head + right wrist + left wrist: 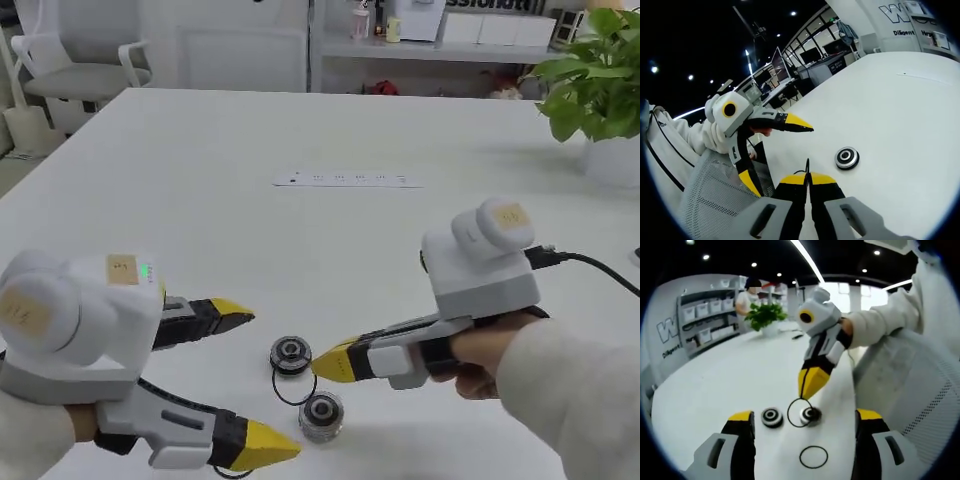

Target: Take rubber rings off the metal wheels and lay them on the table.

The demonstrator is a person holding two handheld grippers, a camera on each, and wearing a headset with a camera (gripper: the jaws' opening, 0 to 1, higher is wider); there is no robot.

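We can read "Diligent" on the far wall (890,25), under big letters starting with "W".

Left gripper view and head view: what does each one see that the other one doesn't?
The left gripper view has a person standing by the shelves, behind the plant. The head view has a white power strip lying on the table and a chair beyond it. Both have the right tongs shut on a thin rubber ring, two metal wheels and the plant.
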